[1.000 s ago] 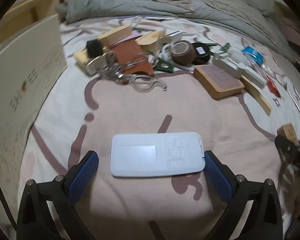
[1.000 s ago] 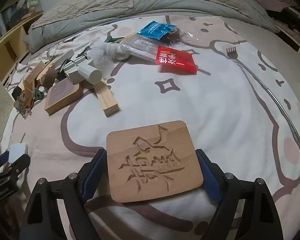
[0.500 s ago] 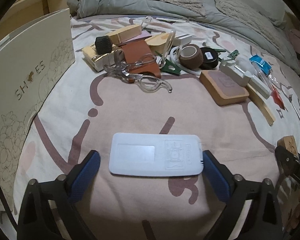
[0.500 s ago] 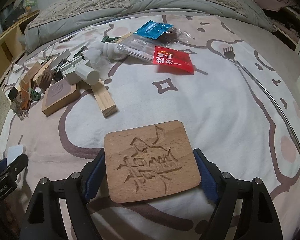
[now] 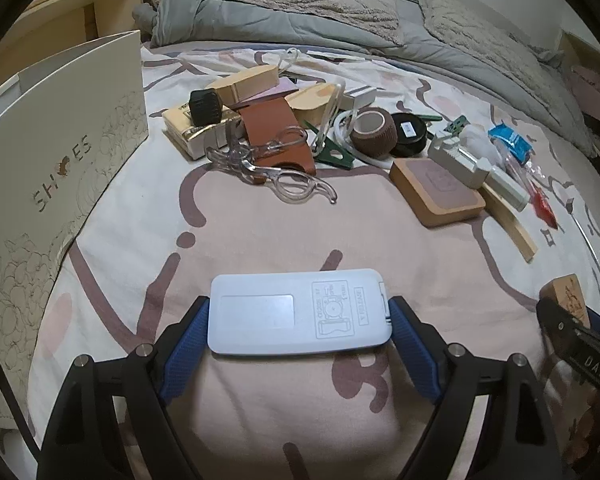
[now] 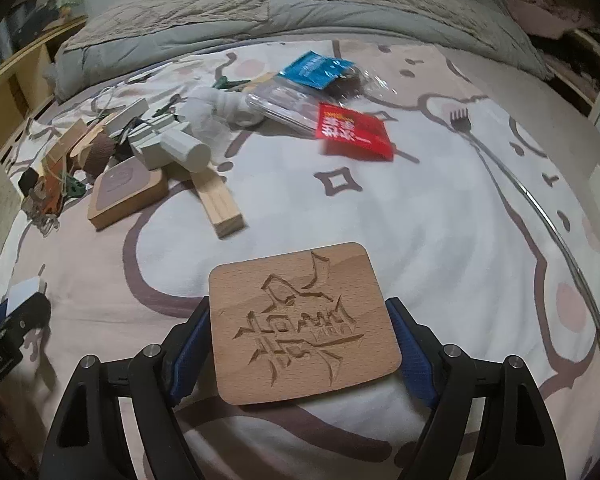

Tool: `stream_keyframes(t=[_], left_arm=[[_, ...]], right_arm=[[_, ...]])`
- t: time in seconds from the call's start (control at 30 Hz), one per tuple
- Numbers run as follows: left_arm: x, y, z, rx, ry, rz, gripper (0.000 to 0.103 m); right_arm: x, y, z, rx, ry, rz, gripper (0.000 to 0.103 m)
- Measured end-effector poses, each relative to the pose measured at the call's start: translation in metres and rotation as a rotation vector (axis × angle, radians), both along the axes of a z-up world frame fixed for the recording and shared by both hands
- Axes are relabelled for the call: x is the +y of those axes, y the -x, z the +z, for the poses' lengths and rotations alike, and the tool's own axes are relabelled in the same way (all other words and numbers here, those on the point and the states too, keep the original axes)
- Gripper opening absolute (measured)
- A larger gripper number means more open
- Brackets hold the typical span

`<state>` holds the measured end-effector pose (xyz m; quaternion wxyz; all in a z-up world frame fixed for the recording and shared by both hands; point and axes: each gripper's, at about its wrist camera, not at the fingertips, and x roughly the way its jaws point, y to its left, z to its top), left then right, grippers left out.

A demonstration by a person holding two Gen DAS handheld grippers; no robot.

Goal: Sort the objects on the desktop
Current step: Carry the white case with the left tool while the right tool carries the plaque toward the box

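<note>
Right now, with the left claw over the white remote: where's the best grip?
Grip the white remote by its two short ends, coming from above. It lies flat and crosswise between the left claw's blue pads, which are closing on those ends.

"shoes" on cream box [image 5: 64,152]; "das" on hand-held gripper [image 5: 580,344].
</note>
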<state>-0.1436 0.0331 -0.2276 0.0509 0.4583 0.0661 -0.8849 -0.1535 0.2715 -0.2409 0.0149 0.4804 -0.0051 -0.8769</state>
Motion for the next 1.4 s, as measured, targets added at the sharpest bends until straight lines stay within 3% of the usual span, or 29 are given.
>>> stream_keyframes(t=[0.6, 1.0, 1.4], left_arm=[[-0.005, -0.007, 0.046, 0.099, 0.005, -0.001, 0.087], [-0.016, -0.013, 0.073, 0.144, -0.027, 0.020, 0.087], [-0.033, -0.027, 0.110, 0.229, 0.006, 0.040, 0.087]], right_arm=[[-0.034, -0.010, 0.034, 0.088, 0.051, 0.098, 0.082], [-0.036, -0.014, 0.065, 0.151, 0.094, 0.107, 0.082], [-0.040, -0.010, 0.091, 0.209, 0.133, 0.097, 0.082]])
